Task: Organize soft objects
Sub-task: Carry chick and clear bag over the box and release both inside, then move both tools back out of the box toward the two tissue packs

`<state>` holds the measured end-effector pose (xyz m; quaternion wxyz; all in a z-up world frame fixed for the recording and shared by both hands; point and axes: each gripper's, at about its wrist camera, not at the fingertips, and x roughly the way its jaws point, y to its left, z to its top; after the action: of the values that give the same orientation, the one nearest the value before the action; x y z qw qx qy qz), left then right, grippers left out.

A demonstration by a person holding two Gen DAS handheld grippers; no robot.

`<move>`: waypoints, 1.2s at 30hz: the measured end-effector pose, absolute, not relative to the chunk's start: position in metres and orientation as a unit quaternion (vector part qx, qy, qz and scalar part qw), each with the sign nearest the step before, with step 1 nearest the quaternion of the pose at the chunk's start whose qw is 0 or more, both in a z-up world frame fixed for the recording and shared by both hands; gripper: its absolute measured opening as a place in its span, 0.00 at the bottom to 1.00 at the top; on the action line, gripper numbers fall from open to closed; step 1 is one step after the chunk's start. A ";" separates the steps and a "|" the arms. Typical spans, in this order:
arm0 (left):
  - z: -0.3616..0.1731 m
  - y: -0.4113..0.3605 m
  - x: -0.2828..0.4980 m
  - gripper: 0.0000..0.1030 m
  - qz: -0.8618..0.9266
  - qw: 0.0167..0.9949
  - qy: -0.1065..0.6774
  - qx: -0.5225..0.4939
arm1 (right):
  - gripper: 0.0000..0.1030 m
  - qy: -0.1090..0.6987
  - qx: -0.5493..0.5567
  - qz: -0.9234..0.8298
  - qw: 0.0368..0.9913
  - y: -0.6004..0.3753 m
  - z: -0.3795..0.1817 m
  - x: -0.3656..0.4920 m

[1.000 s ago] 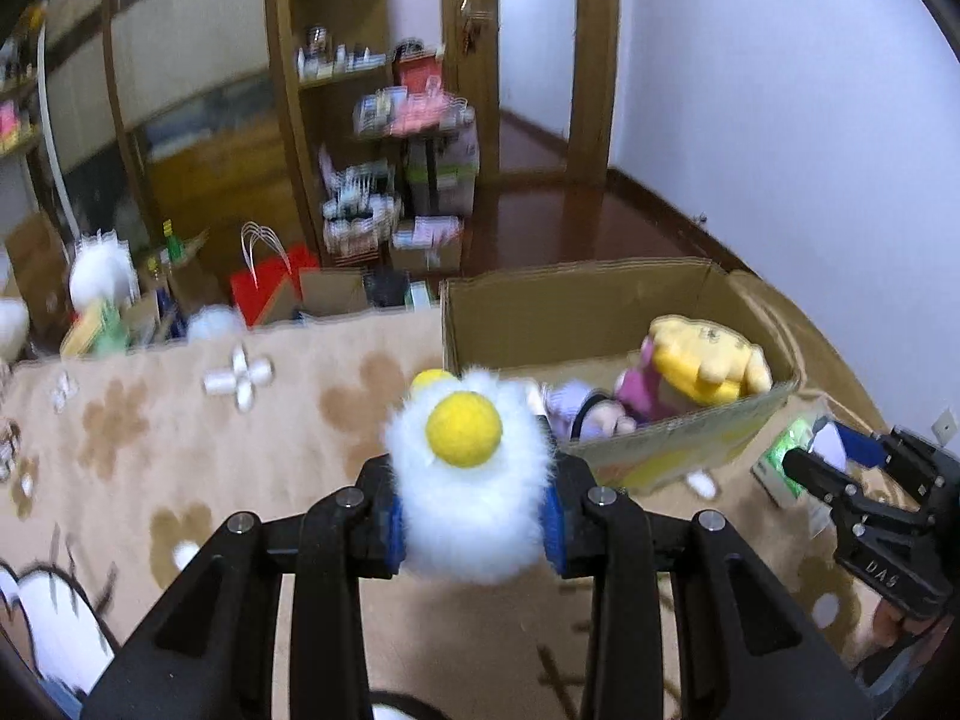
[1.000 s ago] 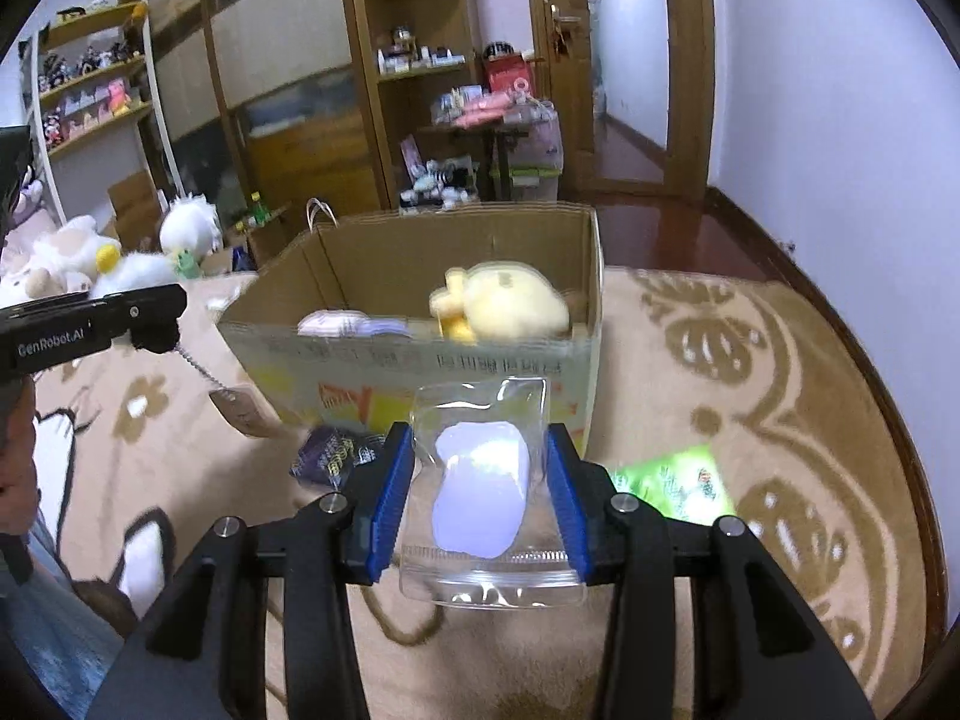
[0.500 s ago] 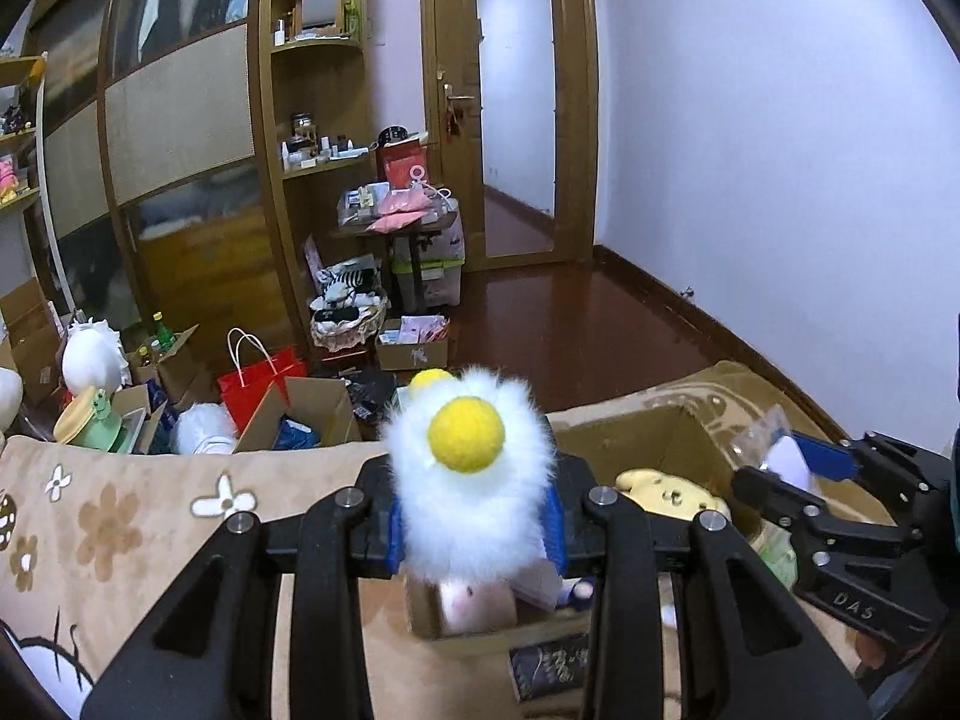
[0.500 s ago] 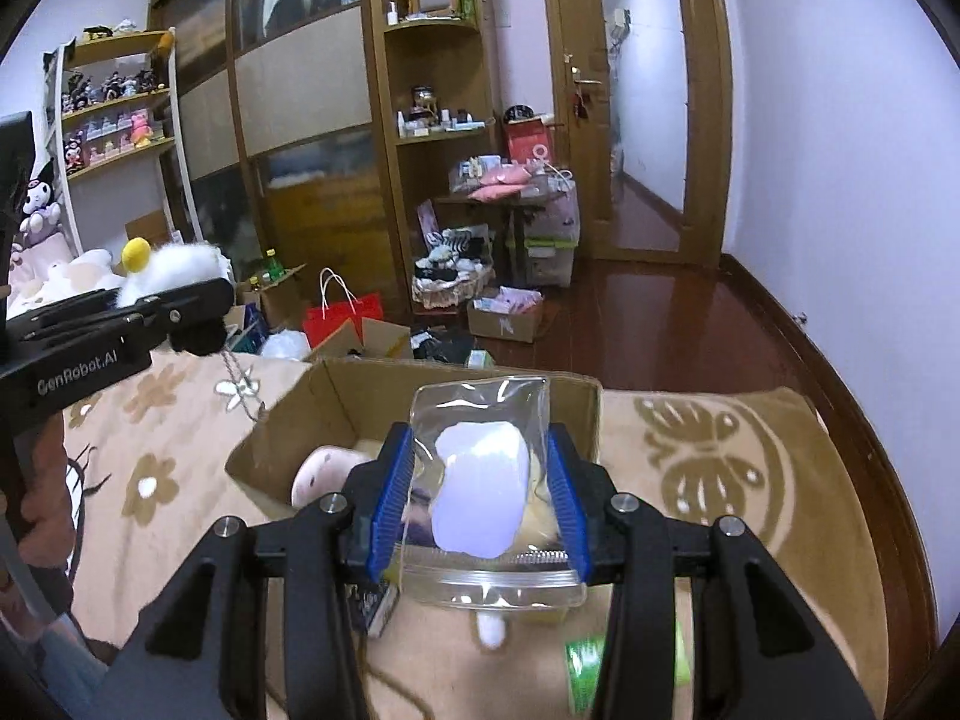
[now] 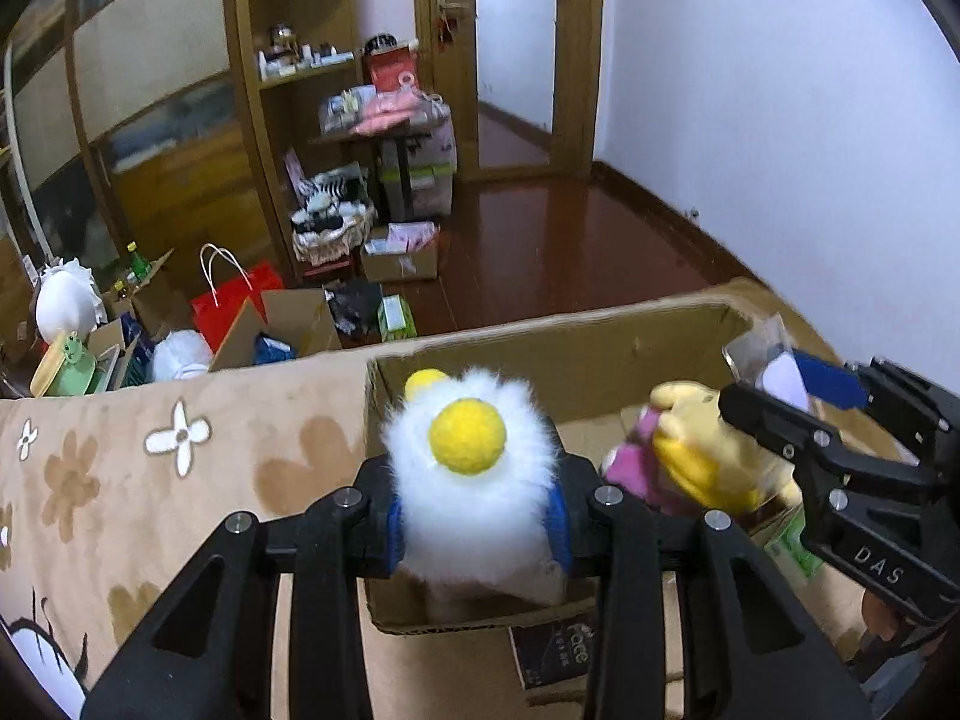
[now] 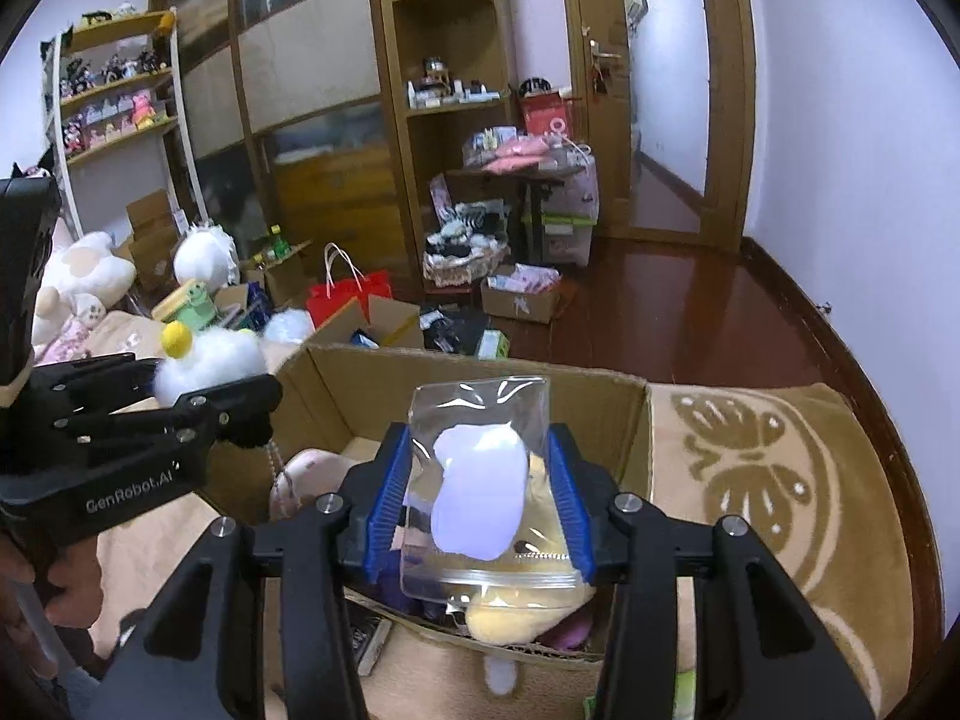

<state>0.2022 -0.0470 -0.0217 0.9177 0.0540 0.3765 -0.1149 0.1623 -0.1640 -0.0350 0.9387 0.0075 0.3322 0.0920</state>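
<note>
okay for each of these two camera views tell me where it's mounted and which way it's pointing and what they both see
Left wrist: sits on the left gripper, looks forward along its fingers at the fluffy white toy it clamps, cardboard box beyond; right gripper shows at right.
Right wrist: sits on the right gripper, looks forward over its clear bag into the box; left gripper at left.
Shared: box, yellow plush, shelves, doorway.

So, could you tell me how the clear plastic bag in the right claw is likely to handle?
The clear bag looks floppy: its film wrinkles between the right claw pads. Glossy plastic may slip. Probably light, with one small white item inside.
</note>
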 end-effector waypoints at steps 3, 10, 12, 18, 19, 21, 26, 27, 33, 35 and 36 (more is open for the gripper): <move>-0.031 -0.049 0.203 0.37 -0.116 0.910 0.393 0.060 | 0.49 0.337 0.019 0.091 0.937 -0.168 -0.039 0.164; -0.032 -0.049 0.196 0.61 -0.104 0.910 0.395 0.070 | 0.57 0.342 0.020 0.088 0.935 -0.172 -0.036 0.165; -0.030 -0.045 0.195 0.64 -0.101 0.911 0.396 0.062 | 0.63 0.340 0.026 0.088 0.936 -0.174 -0.033 0.163; -0.028 -0.031 0.188 0.75 -0.086 0.912 0.400 0.037 | 0.74 0.344 0.041 0.090 0.934 -0.178 -0.023 0.152; -0.027 -0.029 0.186 0.75 -0.084 0.912 0.401 0.036 | 0.76 0.342 0.043 0.090 0.934 -0.180 -0.020 0.148; -0.025 -0.025 0.182 0.77 -0.080 0.912 0.400 0.033 | 0.80 0.341 0.046 0.087 0.935 -0.182 -0.015 0.143; -0.014 -0.018 0.166 0.87 -0.076 0.918 0.389 0.025 | 0.90 0.331 0.048 0.071 0.940 -0.192 -0.001 0.126; -0.012 -0.017 0.163 0.88 -0.078 0.918 0.388 0.026 | 0.90 0.329 0.049 0.068 0.940 -0.193 0.001 0.123; -0.001 -0.017 0.143 0.94 -0.077 0.923 0.377 0.028 | 1.00 0.317 0.063 0.043 0.945 -0.208 0.011 0.099; 0.001 -0.017 0.137 0.94 -0.078 0.923 0.375 0.026 | 1.00 0.319 0.068 0.036 0.945 -0.213 0.012 0.093; 0.001 -0.017 0.133 0.95 -0.078 0.924 0.374 0.026 | 1.00 0.319 0.071 0.031 0.945 -0.216 0.011 0.089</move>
<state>0.1326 -0.0173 0.0010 0.9237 0.0263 0.3741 -0.0784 0.0892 -0.2164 0.0110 0.9445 0.0707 0.3193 0.0310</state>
